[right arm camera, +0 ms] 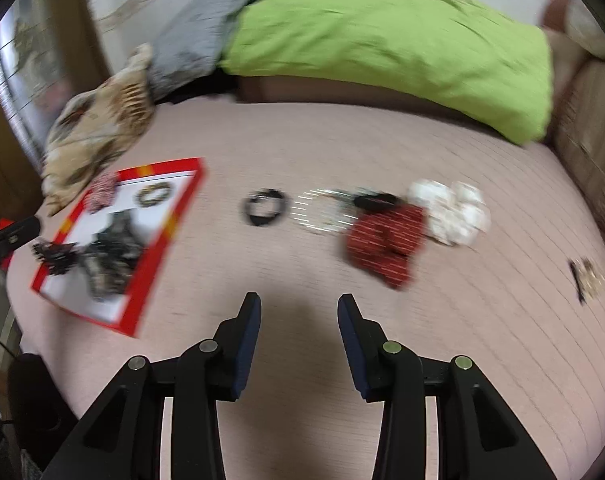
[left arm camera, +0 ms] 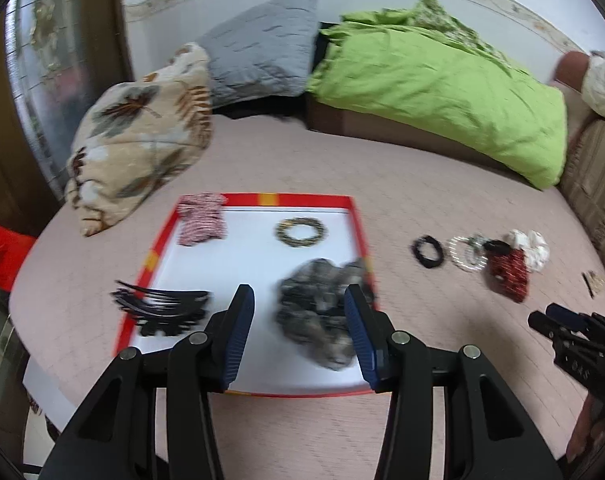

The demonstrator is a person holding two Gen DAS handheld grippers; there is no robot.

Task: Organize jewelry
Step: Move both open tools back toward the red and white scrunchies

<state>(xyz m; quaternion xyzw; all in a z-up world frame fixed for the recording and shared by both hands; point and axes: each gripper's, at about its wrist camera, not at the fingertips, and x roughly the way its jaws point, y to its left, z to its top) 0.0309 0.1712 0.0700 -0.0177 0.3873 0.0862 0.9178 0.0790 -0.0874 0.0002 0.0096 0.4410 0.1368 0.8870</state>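
A red-rimmed white tray (left arm camera: pixel 354 216) (right arm camera: pixel 182 208) lies on the pink bedspread. In it are a red-white scrunchie (left arm camera: pixel 202 220), a beaded bracelet (left arm camera: pixel 301 232), black hair clips (left arm camera: pixel 162 308) and a grey patterned scrunchie (left arm camera: pixel 318 320). My left gripper (left arm camera: pixel 299 300) hovers open over the grey scrunchie, its pads apart from it. To the right on the bed lie a black hair tie (right arm camera: pixel 264 207), a pearl bracelet (right arm camera: pixel 322 210), a red scrunchie (right arm camera: pixel 386 244), a white scrunchie (right arm camera: pixel 450 212) and a gold clip (right arm camera: pixel 586 276). My right gripper (right arm camera: pixel 299 308) (left arm camera: pixel 558 320) is open and empty above bare bedspread.
A leaf-print pillow (left arm camera: pixel 142 140), a grey pillow (left arm camera: pixel 262 48) and a green blanket (left arm camera: pixel 442 88) line the back of the bed. A red bag (left arm camera: pixel 4 256) sits beyond the left edge. A sofa arm (left arm camera: pixel 598 184) borders the right side.
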